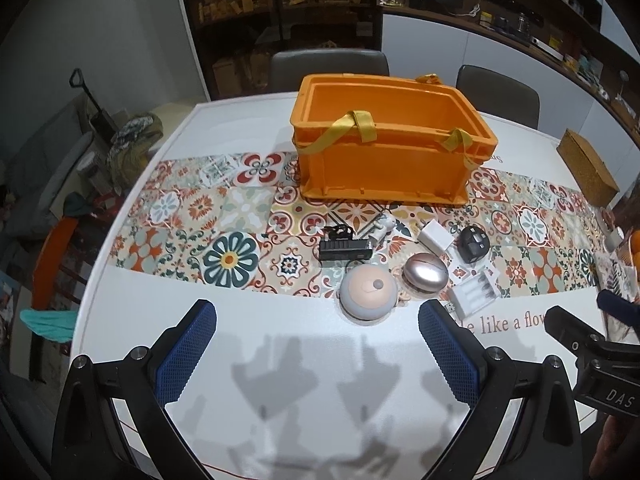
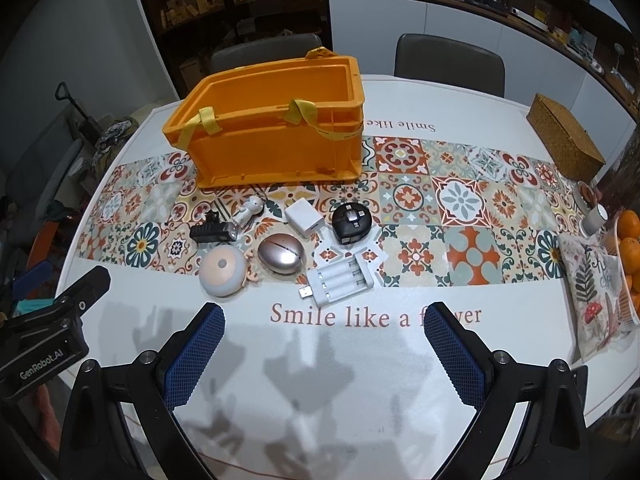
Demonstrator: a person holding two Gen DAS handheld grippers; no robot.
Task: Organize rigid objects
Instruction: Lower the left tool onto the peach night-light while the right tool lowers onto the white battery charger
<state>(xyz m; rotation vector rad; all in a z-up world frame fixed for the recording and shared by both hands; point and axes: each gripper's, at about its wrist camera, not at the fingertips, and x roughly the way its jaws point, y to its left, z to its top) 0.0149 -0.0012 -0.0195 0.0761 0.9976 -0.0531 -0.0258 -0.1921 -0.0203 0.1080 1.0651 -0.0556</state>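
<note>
Hovering over the white table point(image 2: 400, 96), I have both sets of fingers spread wide and holding nothing. My left gripper point(image 1: 318, 346) hangs above bare tabletop with its blue pads point(image 1: 186, 354) well apart, and my right gripper point(image 2: 324, 348) is the same, its pads point(image 2: 454, 354) straddling the printed words "Smile like a flower" point(image 2: 340, 316).

The largest thing before me is the orange crate point(image 2: 280, 148) with yellow strap handles point(image 2: 302, 112), standing upright at the far side of the patterned tile runner point(image 2: 460, 200); what I can see of its inside looks empty, though the near wall hides its floor. Off to my right a woven box point(image 2: 564, 140) sits near the table edge, with oranges point(image 2: 630, 240) beyond it.

The small rigid pieces lie in a cluster just in front of the crate. Nearest me are the white battery charger point(image 2: 342, 278), the round peach-topped lamp point(image 2: 224, 270) and the rose-metal oval case point(image 2: 280, 258), the last two almost touching. Behind them sit the black round gadget point(image 2: 352, 222), the white plug adapter point(image 2: 306, 218), a black rectangular device point(image 2: 210, 232) and a tiny white figurine point(image 2: 250, 208), closest to the crate.
</note>
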